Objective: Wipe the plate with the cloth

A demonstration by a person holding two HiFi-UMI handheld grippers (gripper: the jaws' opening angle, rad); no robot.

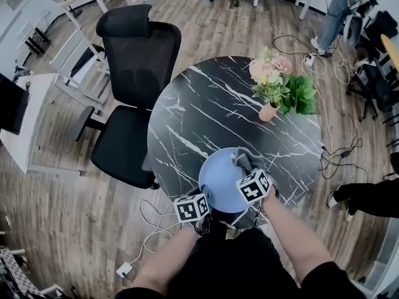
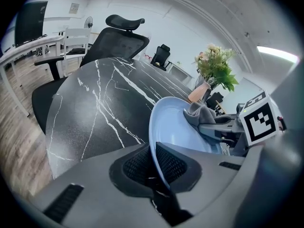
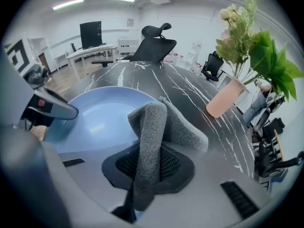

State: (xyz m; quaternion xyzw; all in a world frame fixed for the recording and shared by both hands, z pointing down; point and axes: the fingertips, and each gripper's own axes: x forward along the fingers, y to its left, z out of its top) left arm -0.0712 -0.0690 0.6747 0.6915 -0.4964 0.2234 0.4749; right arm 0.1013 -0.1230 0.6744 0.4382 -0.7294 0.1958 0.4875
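The left gripper has its jaws clenched on the near rim of the pale blue round plate on the black marble worktop. The right gripper, nearer, pinches the grey fluffy cloth at the plate's far right edge, and the bare face lies to its left.

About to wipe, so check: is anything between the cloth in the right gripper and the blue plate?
Nothing visible. The right gripper, shut on the gray cloth, holds it over the far edge of the blue plate, and the plate's face is bare. The left gripper clamps only the near rim.
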